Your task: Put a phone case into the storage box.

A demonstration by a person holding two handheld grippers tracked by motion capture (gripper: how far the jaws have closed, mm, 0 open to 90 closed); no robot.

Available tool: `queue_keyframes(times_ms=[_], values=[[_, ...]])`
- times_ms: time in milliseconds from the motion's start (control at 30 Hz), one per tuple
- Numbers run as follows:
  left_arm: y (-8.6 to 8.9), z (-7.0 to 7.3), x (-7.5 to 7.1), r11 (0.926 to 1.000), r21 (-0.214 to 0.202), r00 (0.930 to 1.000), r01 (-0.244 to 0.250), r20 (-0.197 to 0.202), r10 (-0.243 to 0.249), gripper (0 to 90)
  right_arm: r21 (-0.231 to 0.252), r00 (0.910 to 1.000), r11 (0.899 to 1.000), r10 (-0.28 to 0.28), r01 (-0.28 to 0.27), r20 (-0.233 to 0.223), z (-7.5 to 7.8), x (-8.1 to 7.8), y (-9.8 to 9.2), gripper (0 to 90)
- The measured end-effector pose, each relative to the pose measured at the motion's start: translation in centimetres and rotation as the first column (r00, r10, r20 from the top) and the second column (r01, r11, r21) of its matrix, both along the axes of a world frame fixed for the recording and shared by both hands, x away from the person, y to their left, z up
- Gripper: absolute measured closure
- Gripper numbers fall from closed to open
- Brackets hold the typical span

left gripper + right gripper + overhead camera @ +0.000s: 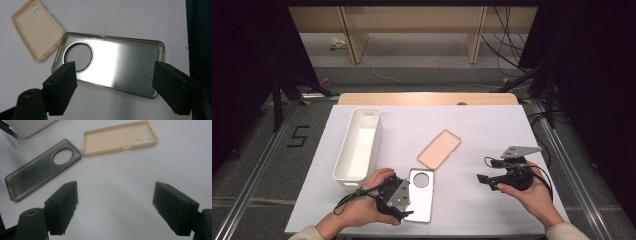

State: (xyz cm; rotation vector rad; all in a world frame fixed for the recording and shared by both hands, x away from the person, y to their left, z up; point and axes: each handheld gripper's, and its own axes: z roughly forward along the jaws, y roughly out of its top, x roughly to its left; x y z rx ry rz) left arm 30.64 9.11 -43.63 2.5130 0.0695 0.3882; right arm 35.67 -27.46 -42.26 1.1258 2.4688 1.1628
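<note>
Smoked clear phone case [420,195] lies flat at 6 o'clock on the table [472,130]. My left gripper [113,80] hovers over it, jaws spread, nothing gripped. I'd straddle its long edges, then pinch. Right gripper [115,205] released, empty. Beige case [440,148] just beyond at 12; white bin [358,145] at 10, clear.

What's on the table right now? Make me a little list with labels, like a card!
Table cover: white sheet
Grey case: see-through grey phone case with a big round hole, lying flat near the table's front edge
Beige case: beige phone case lying open side up, just beyond the grey one
Bin: white bin, left of both cases
Left claw: open, poised over the grey case, not pressing it
Right claw: open, over bare sheet, holding nothing
</note>
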Motion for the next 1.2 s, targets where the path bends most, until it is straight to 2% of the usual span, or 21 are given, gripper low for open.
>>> queue_keyframes(times_ms=[167, 333, 467, 567, 600, 633, 667, 800, 833, 967, 1200], values=[[-1.1, -0.1, 0.0, 0.9978, 0.050, 0.9990, 0.044, 0.008, -0.044, 21.2, -0.007, 1.0000, 1.000, 0.008, -0.008, -0.001, -0.1, 0.0, 0.2, 20.9], [-2.1, -0.2, -0.1, 0.9923, 0.093, 0.9965, 0.082, 0.012, -0.083, 23.1, -0.007, 1.0000, 1.000, 0.008, -0.008, -0.005, -0.2, 0.1, 0.3, 20.9], [-2.8, -0.5, -0.4, 0.9829, 0.138, 0.9924, 0.122, -0.002, -0.123, 23.7, -0.006, 0.9999, 1.000, 0.011, -0.011, -0.005, -0.2, 0.1, 0.3, 20.8], [-3.1, -0.7, -0.7, 0.9770, 0.158, 0.9896, 0.143, -0.011, -0.143, 23.7, -0.004, 0.9999, 1.000, 0.011, -0.011, -0.004, -0.2, 0.1, 0.3, 20.7], [-3.2, -0.9, -0.8, 0.9772, 0.156, 0.9895, 0.144, -0.014, -0.144, 23.6, -0.004, 0.9999, 1.000, 0.008, -0.008, -0.006, -0.2, 0.1, 0.3, 20.7], [-3.3, -0.9, -0.8, 0.9729, 0.172, 0.9880, 0.154, -0.015, -0.154, 23.6, -0.003, 1.0000, 1.000, 0.008, -0.008, -0.005, -0.2, 0.1, 0.3, 20.7], [-3.4, -1.1, -0.9, 0.9732, 0.172, 0.9882, 0.153, -0.016, -0.152, 23.7, -0.003, 0.9999, 1.000, 0.009, -0.009, -0.006, -0.2, 0.1, 0.3, 20.6], [-3.7, -1.4, -1.0, 0.9653, 0.204, 0.9864, 0.163, -0.016, -0.164, 24.0, -0.002, 0.9999, 1.000, 0.012, -0.012, -0.005, -0.2, 0.2, 0.3, 20.5], [-3.7, -1.5, -1.0, 0.9592, 0.224, 0.9845, 0.173, -0.011, -0.175, 23.9, -0.003, 0.9999, 1.000, 0.011, -0.011, -0.008, -0.2, 0.2, 0.4, 20.6], [-3.9, -1.8, -1.2, 0.9573, 0.232, 0.9846, 0.172, -0.012, -0.174, 24.1, -0.001, 0.9999, 1.000, 0.013, -0.013, -0.008, -0.2, 0.2, 0.4, 20.5], [-4.1, -2.1, -1.3, 0.9478, 0.265, 0.9837, 0.177, -0.018, -0.179, 25.7, 0.000, 0.9998, 1.000, 0.016, -0.016, -0.008, -0.2, 0.2, 0.4, 20.3]])
